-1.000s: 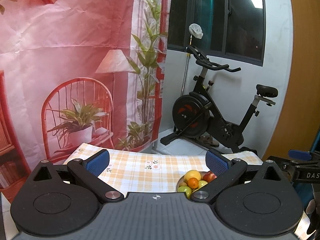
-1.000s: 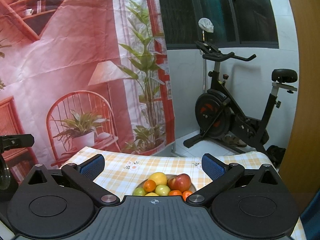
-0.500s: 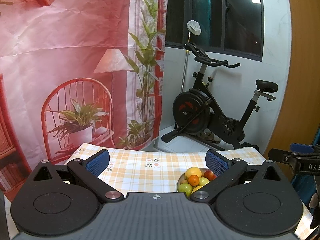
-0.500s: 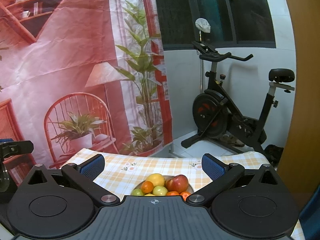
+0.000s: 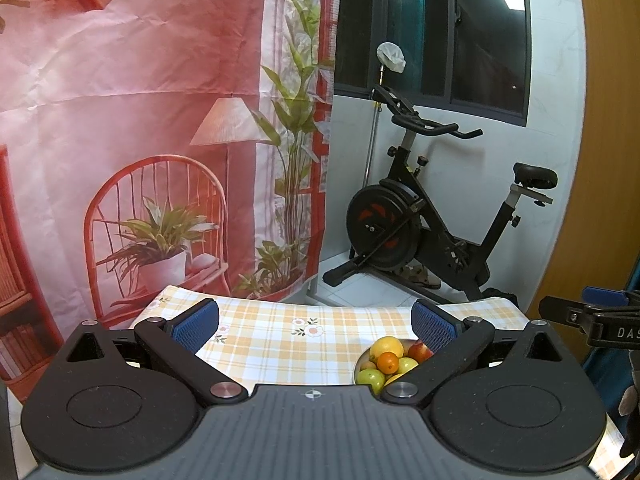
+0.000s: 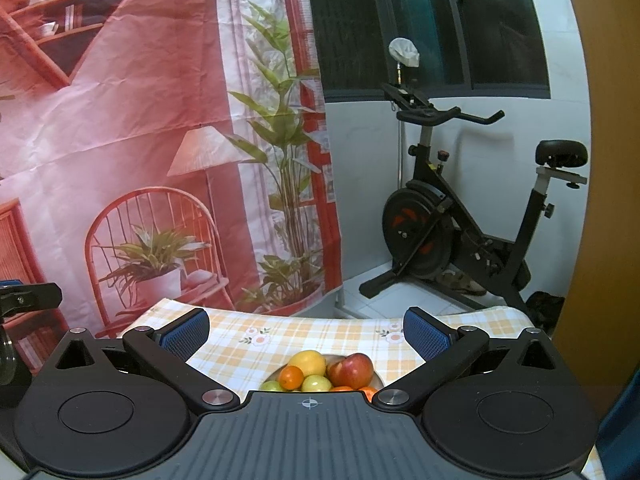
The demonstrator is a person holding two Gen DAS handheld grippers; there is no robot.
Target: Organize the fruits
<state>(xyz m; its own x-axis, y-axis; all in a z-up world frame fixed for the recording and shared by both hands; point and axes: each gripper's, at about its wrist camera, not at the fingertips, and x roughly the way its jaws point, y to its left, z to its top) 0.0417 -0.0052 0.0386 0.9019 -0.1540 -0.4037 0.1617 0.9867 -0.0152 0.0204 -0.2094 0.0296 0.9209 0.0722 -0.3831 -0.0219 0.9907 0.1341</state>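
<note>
The left tongs (image 5: 315, 326) were spread wide and held nothing; the right tongs (image 6: 306, 330) were likewise spread and bare, both raised above the near edge of the bench (image 5: 280, 344). Just beyond the right tongs sat the bowl (image 6: 378, 380), and heaped in it were the fruits: a red apple (image 6: 354, 370), a yellow lemon (image 6: 308, 363), a small orange (image 6: 291, 377) and a green fruit (image 6: 316, 383). The checked cloth around the bowl showed no loose fruit. This fitted either a heap waiting to be sorted out of the bowl or one already gathered into it. If a piece was to be lifted, the topmost, the lemon or apple, looked the safest grip, straight down, since round neighbours could roll. Far behind the bowl stood an exercise bike (image 6: 460, 220).
</note>
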